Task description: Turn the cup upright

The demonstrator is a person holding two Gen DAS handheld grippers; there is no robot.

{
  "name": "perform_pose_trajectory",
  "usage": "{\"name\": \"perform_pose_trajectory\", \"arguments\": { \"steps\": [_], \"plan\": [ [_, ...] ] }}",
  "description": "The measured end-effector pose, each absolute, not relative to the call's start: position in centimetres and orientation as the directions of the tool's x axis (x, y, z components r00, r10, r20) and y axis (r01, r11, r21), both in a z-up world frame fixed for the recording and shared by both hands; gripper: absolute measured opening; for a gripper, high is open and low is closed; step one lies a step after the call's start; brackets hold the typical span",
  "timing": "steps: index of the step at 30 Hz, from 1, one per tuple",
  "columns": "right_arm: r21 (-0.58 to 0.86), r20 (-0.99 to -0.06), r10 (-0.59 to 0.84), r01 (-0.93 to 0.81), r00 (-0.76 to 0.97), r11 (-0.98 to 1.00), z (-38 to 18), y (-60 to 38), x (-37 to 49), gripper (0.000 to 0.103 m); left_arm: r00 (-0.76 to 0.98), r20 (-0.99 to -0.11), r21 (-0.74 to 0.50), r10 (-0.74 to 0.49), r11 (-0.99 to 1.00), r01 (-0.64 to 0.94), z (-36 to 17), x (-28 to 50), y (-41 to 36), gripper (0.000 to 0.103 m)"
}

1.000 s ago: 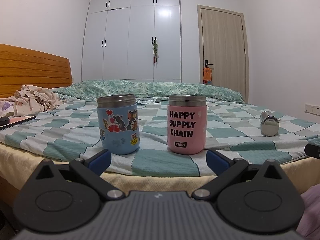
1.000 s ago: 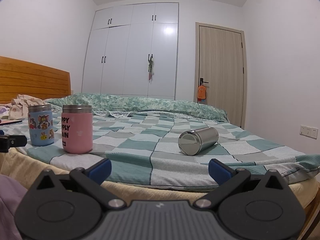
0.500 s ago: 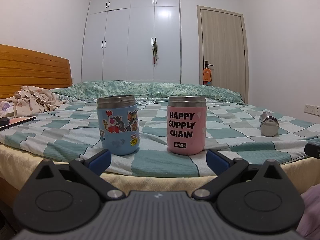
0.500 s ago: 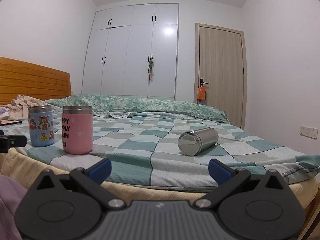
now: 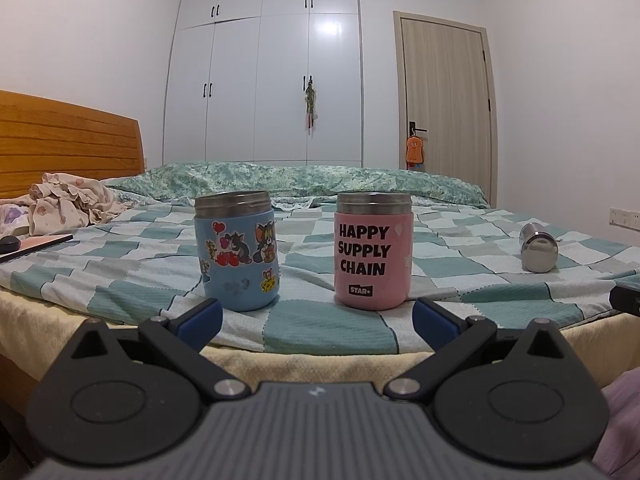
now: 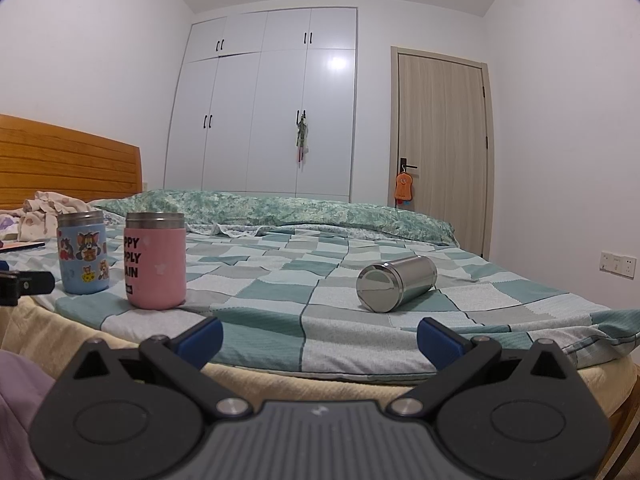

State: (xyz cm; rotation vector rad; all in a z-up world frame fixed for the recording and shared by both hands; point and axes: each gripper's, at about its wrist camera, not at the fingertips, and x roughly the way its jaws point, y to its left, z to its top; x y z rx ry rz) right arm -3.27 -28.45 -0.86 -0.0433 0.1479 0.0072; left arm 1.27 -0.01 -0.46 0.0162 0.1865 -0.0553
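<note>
Little has shifted in the past second: steel cup (image 6: 396,283) lies on its side on the bed (image 6: 280,312), both tongs, left (image 5: 316,318) and right (image 6: 320,336), released and empty, well short of it

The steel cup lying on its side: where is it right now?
In the right wrist view the steel cup lies on the checked bedspread, right of the upright pink cup and apart from it, beyond the open right gripper.
</note>
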Motion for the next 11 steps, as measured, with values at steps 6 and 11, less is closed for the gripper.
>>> {"name": "perform_pose_trajectory", "arguments": {
  "steps": [6,11],
  "plan": [
    [-0.042,-0.147,0.004,-0.01,0.989,0.999,-0.87,-28.45,-3.26,0.103,0.982,-0.184,0.014,-0.053,0.998,0.056,-0.49,1.25,0.0,0.103],
    [-0.043,-0.148,0.004,-0.011,0.989,0.999,-0.89,-28.44,-3.28,0.103,0.982,-0.182,0.013,-0.054,0.998,0.058,-0.56,1.3,0.11,0.103]
  ]
}}
